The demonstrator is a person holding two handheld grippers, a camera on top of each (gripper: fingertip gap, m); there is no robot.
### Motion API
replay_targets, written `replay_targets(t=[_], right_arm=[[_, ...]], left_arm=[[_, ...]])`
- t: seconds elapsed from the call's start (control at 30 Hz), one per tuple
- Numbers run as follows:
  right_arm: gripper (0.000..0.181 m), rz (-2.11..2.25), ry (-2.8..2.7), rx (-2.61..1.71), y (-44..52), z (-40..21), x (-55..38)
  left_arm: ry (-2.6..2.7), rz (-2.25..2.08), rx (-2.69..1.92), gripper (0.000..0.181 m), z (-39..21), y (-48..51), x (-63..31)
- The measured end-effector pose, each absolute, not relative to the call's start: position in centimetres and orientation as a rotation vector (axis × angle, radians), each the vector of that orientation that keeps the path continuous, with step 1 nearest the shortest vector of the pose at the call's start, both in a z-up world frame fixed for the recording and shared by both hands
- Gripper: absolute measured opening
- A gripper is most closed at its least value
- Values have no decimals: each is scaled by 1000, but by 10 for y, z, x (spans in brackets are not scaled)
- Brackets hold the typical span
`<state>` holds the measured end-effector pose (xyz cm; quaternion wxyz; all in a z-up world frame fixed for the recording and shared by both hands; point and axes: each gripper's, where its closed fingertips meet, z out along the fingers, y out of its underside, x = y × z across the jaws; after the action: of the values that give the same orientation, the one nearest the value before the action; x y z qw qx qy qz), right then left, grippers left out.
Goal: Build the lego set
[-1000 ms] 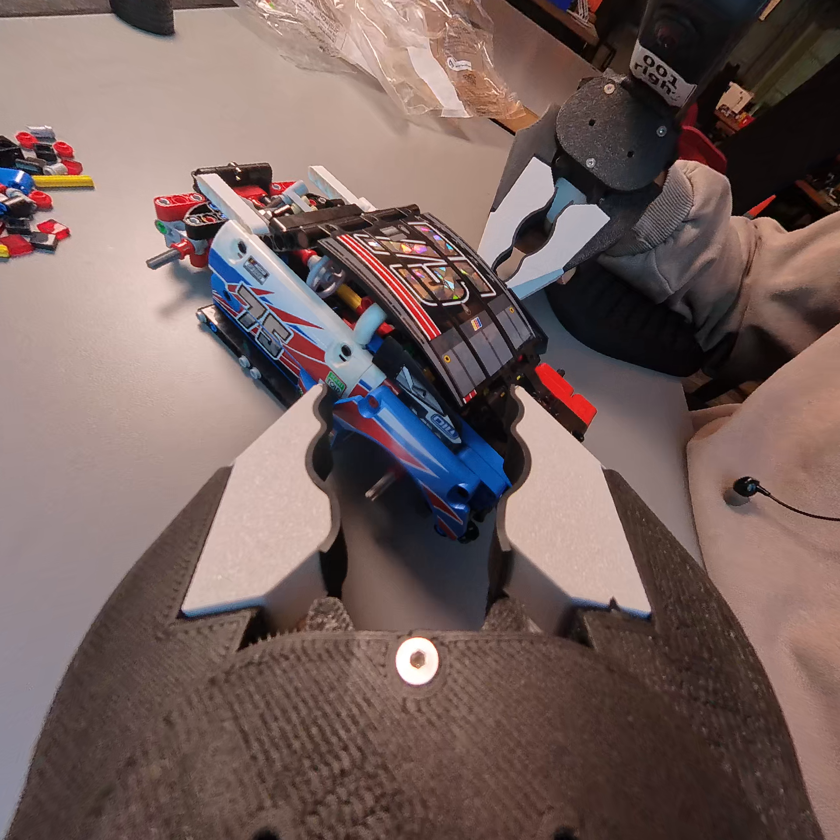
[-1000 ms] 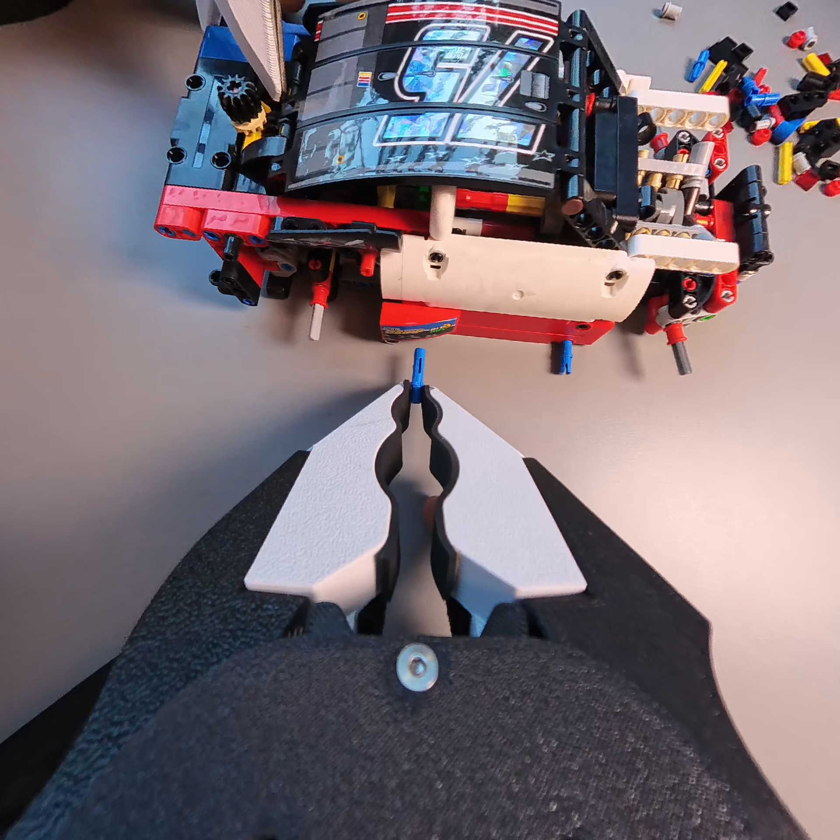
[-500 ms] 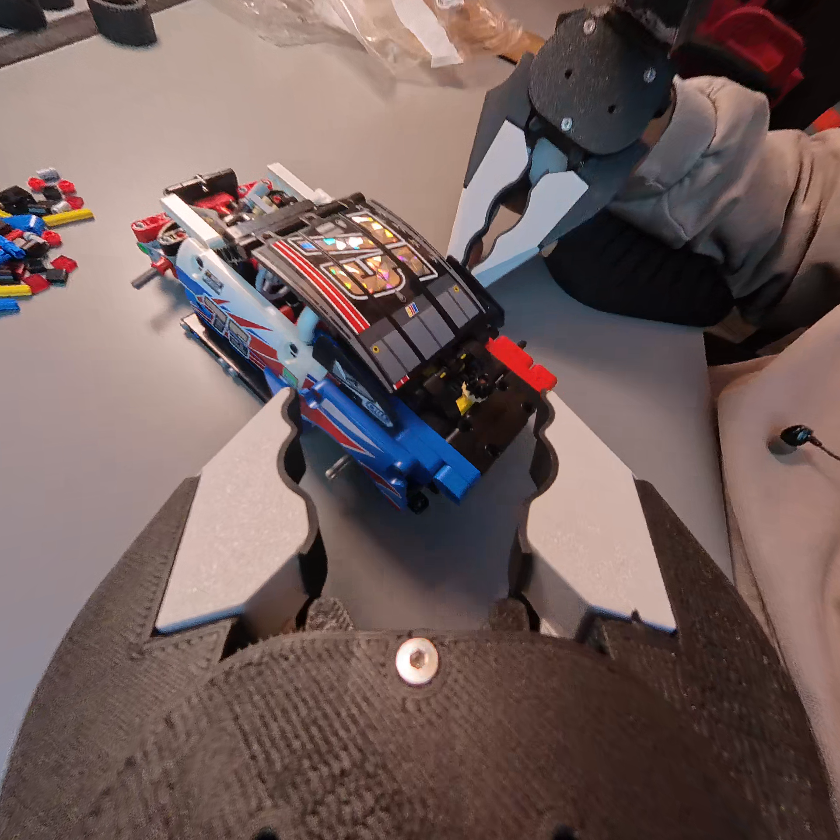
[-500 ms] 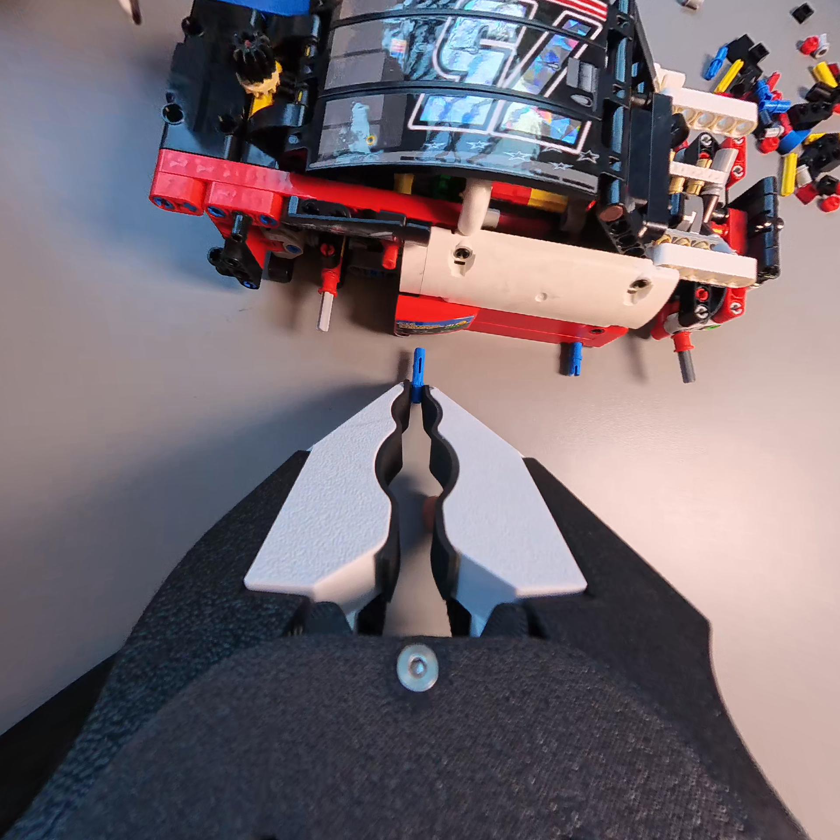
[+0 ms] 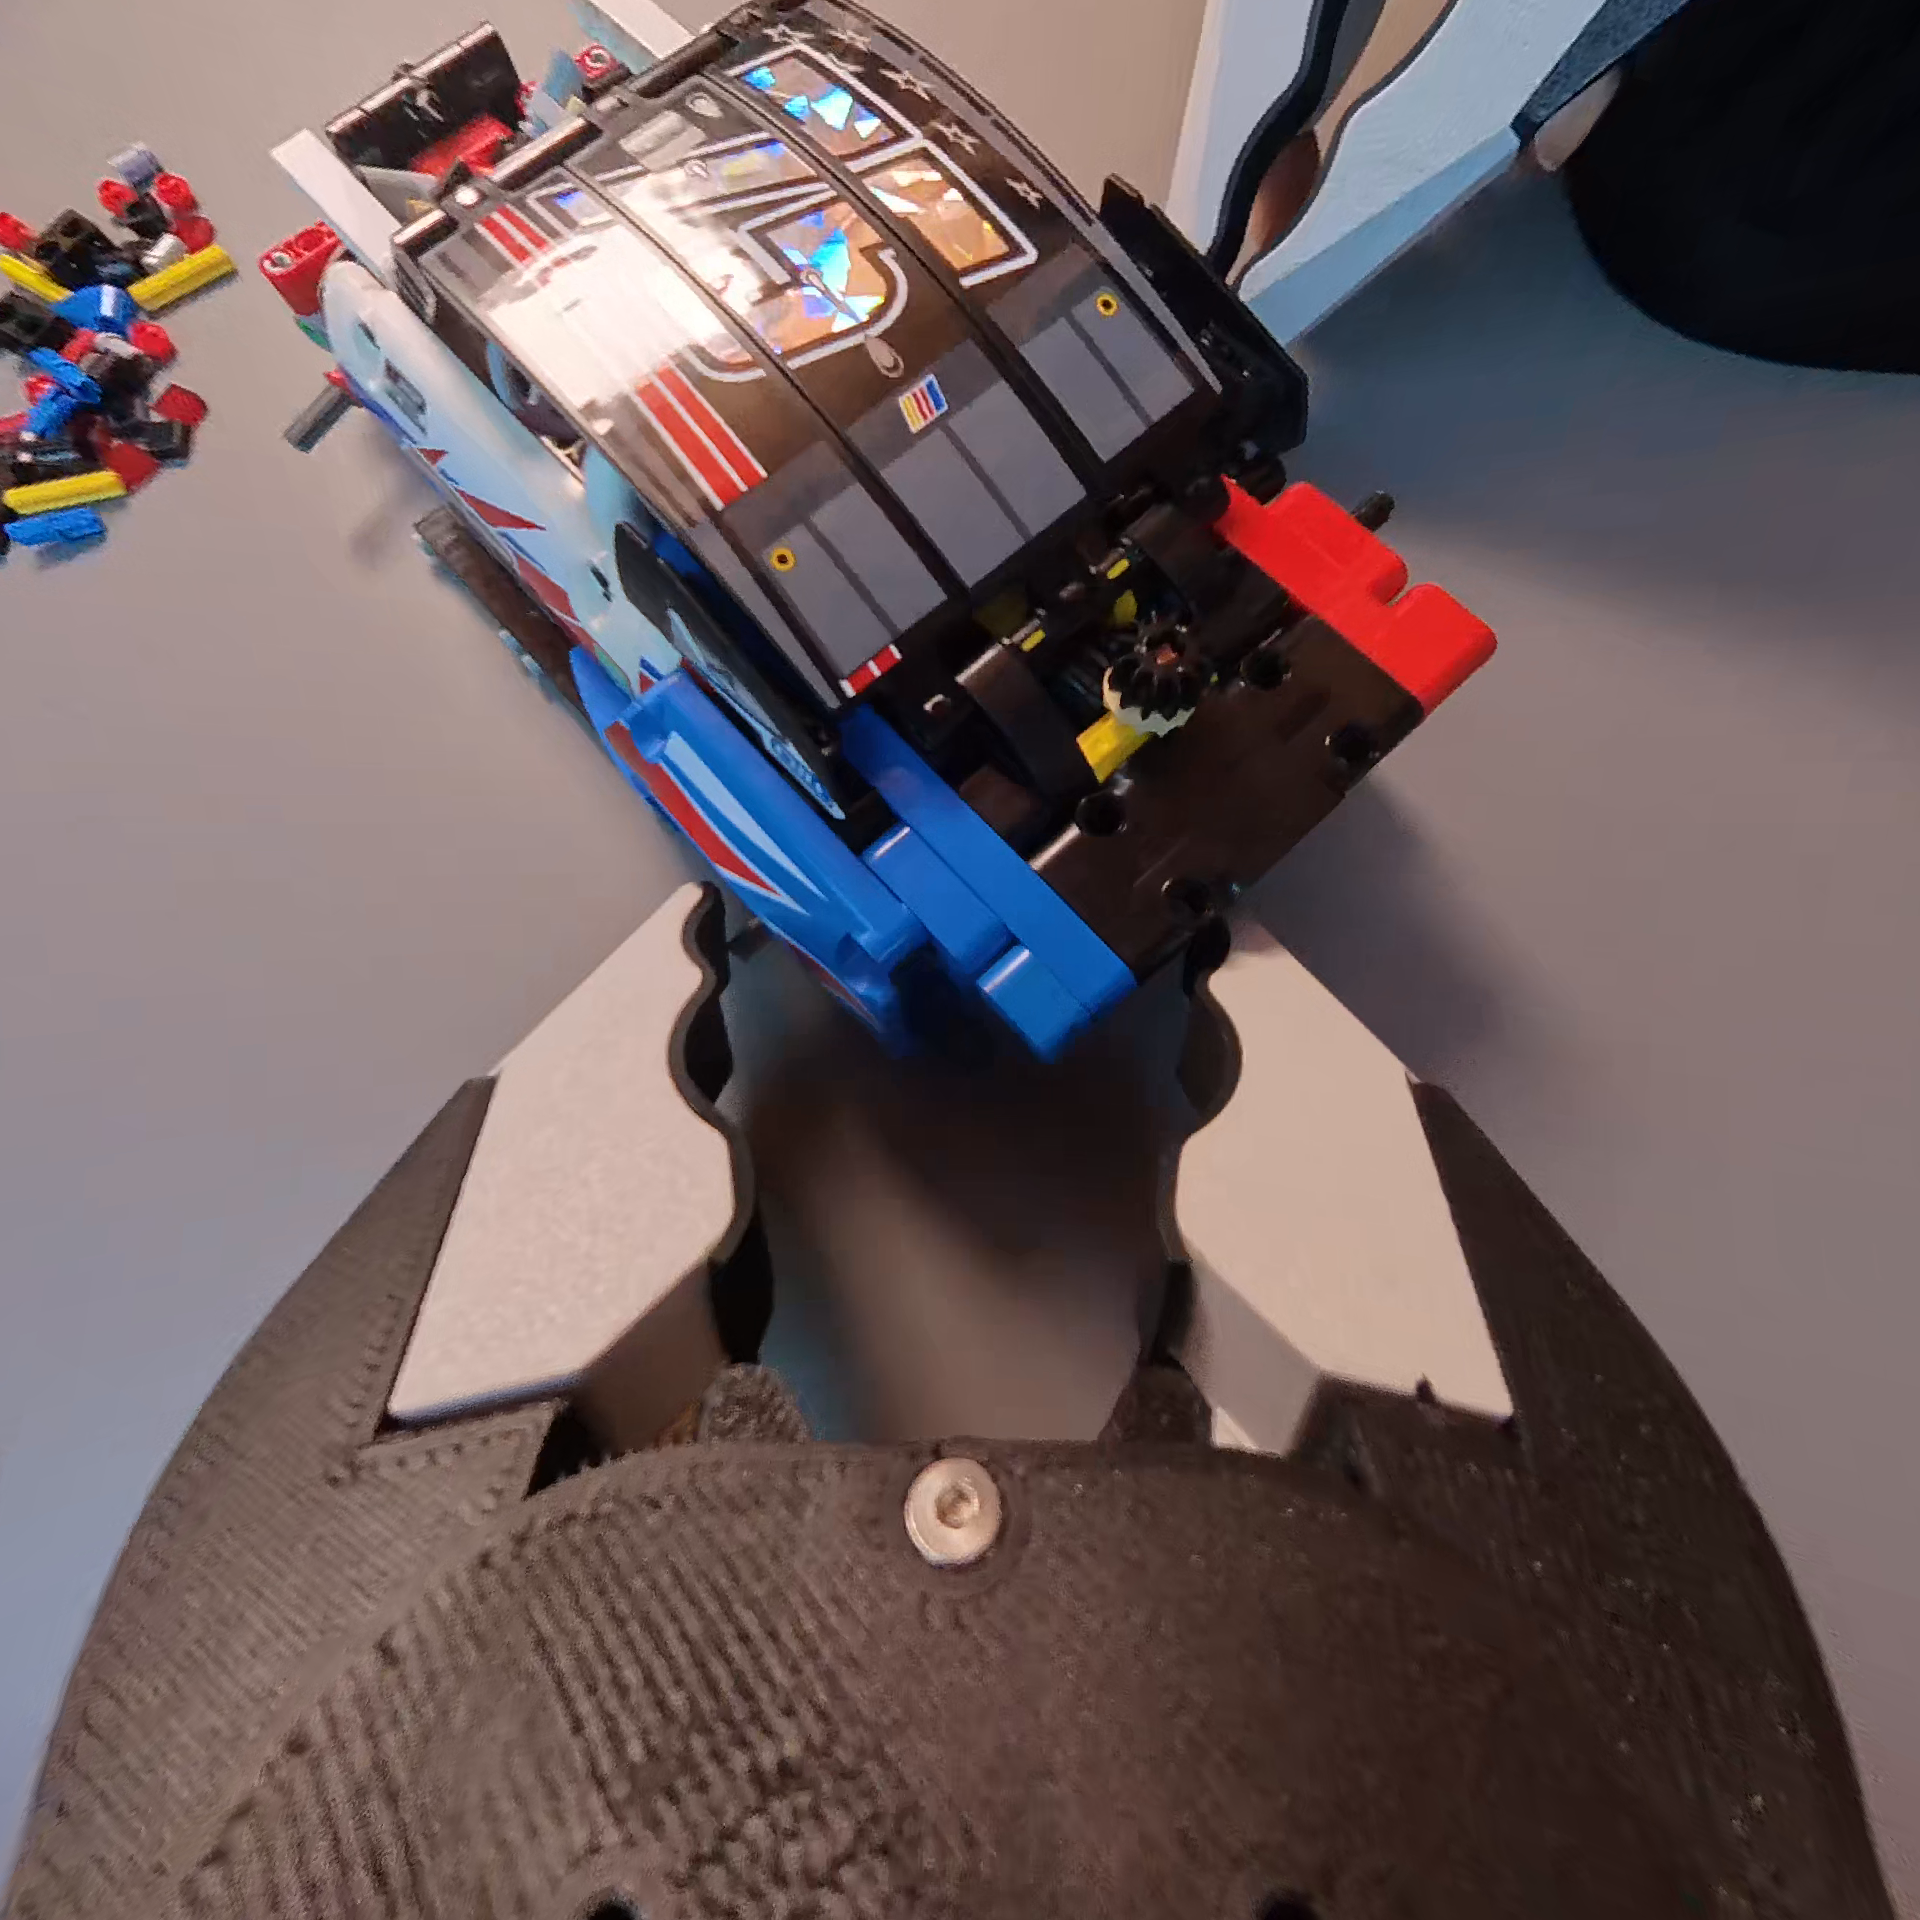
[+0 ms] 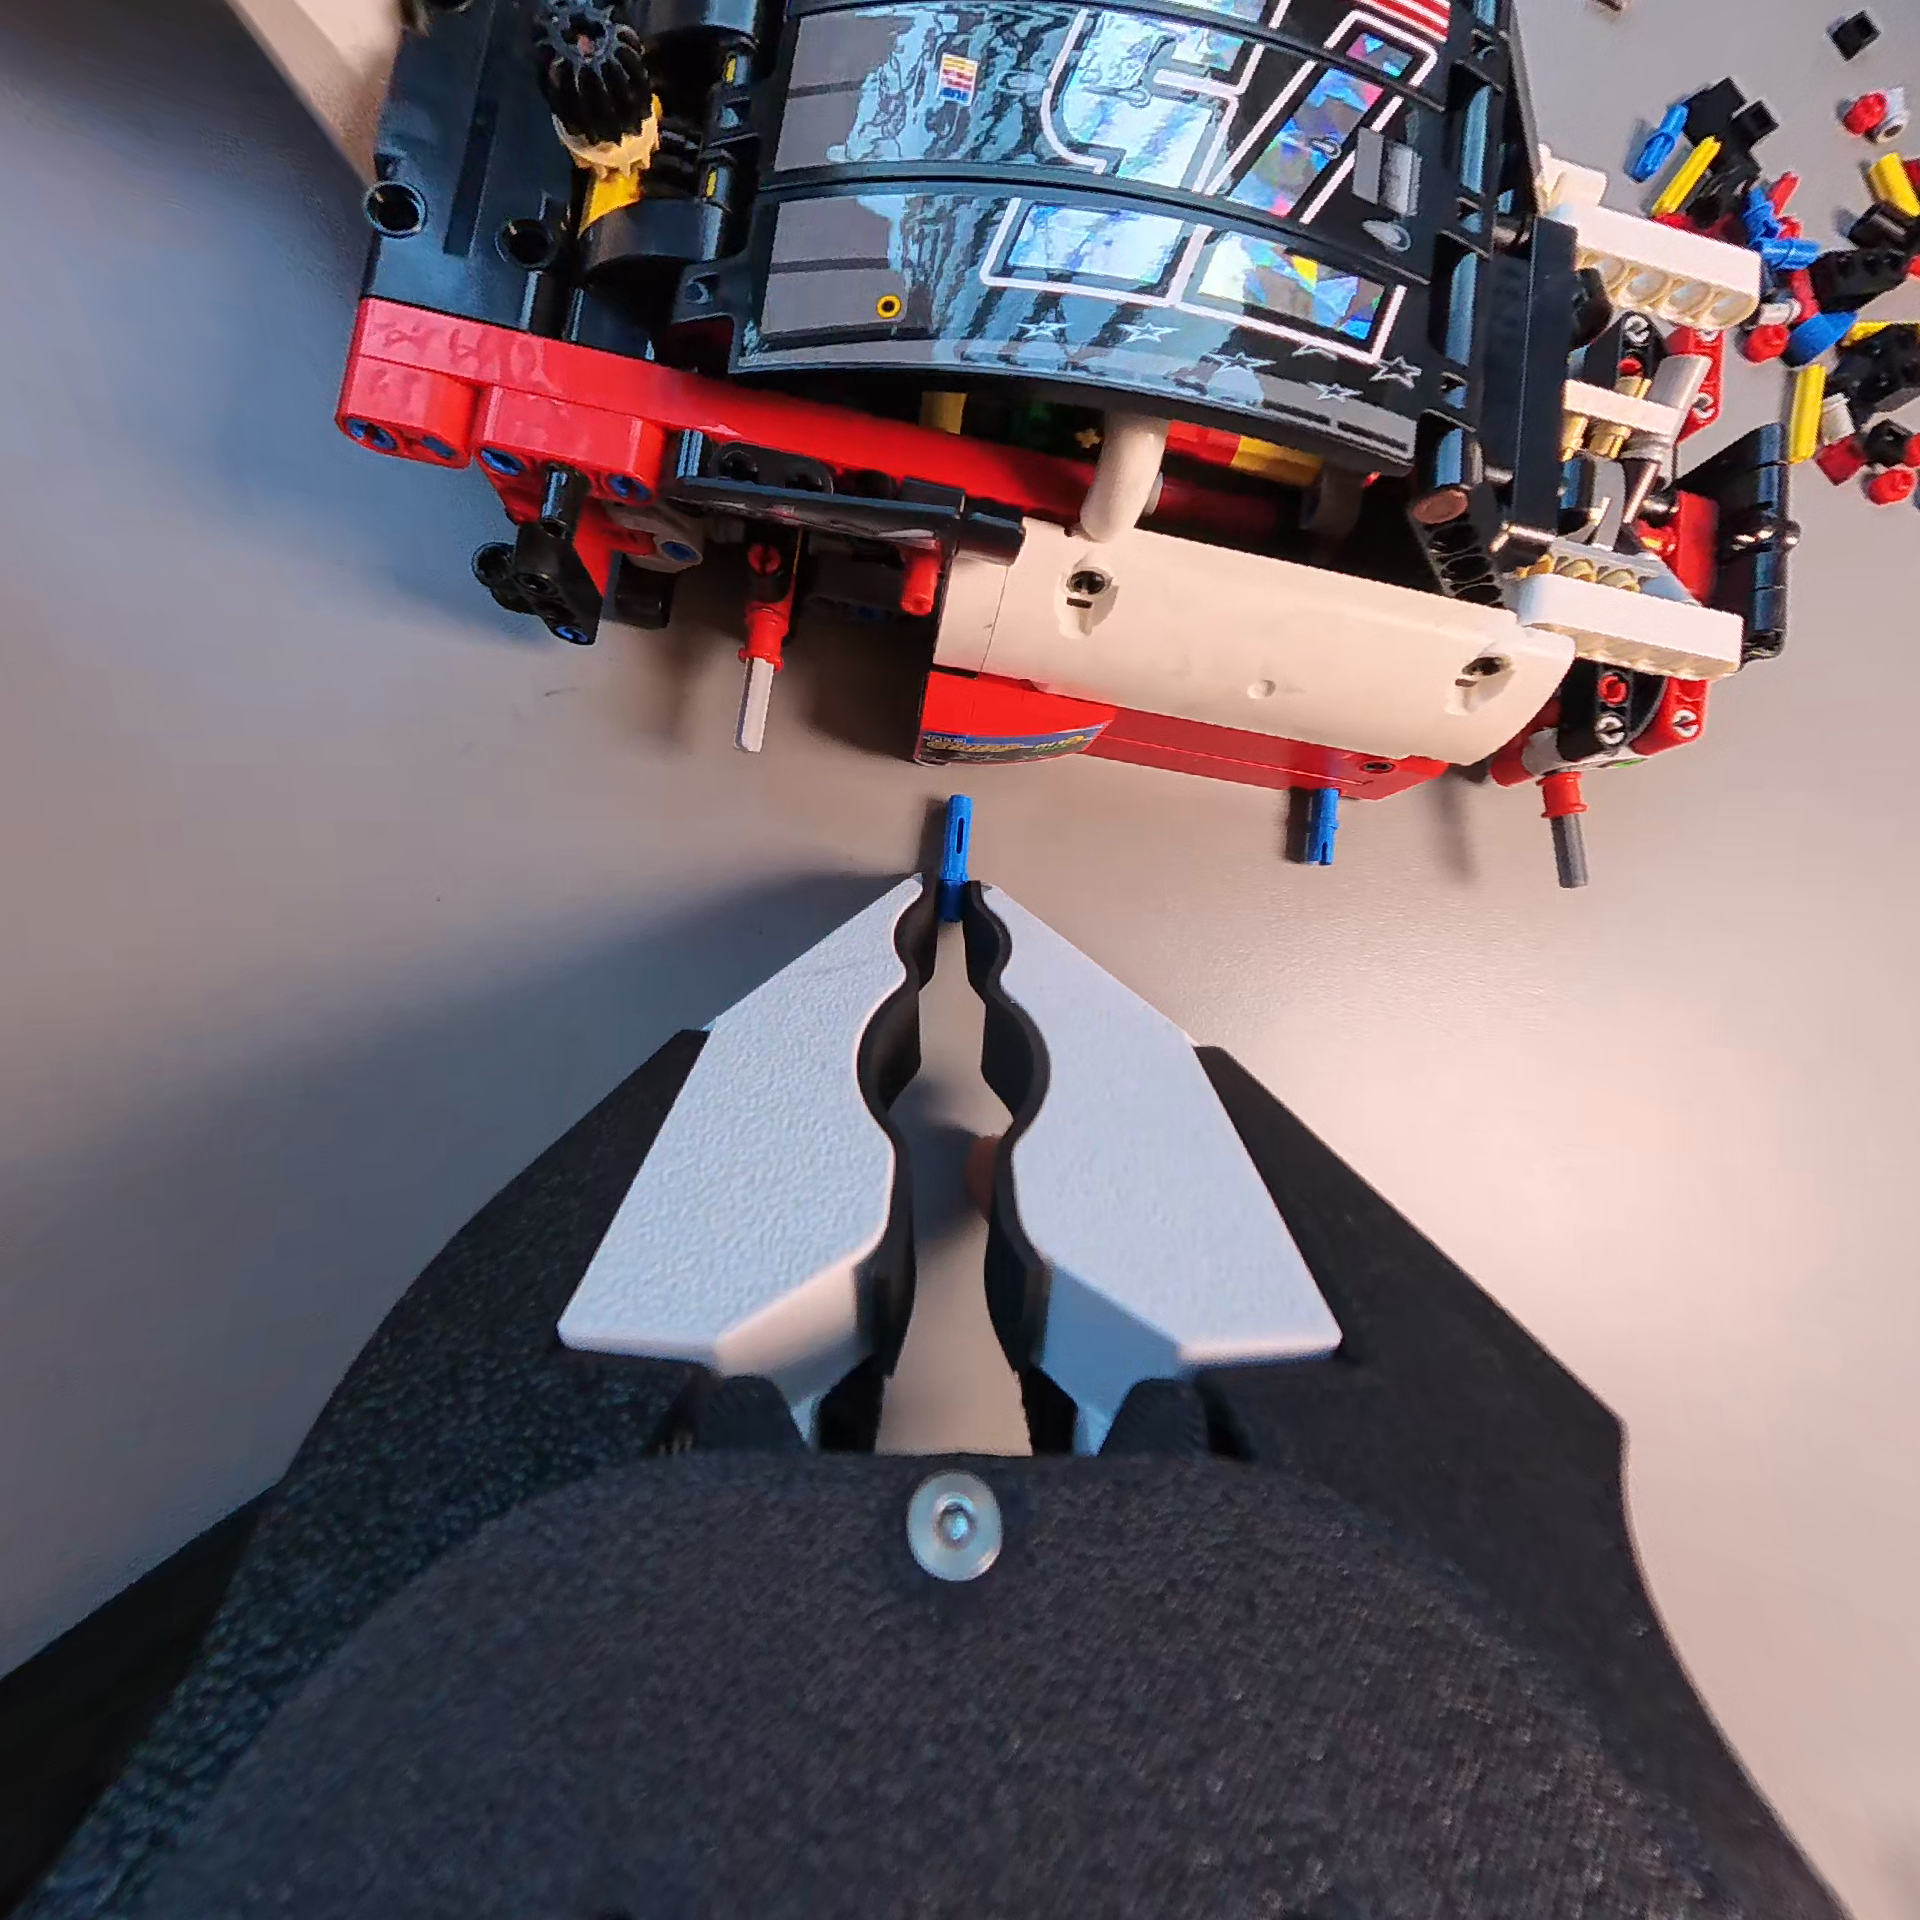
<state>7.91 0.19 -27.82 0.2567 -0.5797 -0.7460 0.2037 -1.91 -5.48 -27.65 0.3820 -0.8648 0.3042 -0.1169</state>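
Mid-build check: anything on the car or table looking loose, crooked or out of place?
One thing: the red side of the car has one blue pin seated, its partner pinched in the right gripper. Loose parts stay piled together.

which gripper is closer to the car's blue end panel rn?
Left. The left gripper is open with its fingertips straddling the blue end panel. The right gripper, pinching a blue pin, sits off the car's red side.
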Motion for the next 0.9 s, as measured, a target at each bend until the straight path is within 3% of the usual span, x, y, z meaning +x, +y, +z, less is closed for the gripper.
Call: replay_targets(t=[0.17,0.67,0.9], right_arm=[[1,536,-2006,-1571,8,-278,80],[1,818,-1893,-1581,7,-251,78],[2,879,-1797,-1515,7,-235,67]], left_arm=[[732,-284,-2175,75,-273,-53,-20],[522,-922,-2003,66,-232,-55,-23],[487,-1000,-1950,63,-227,-54,-26]])
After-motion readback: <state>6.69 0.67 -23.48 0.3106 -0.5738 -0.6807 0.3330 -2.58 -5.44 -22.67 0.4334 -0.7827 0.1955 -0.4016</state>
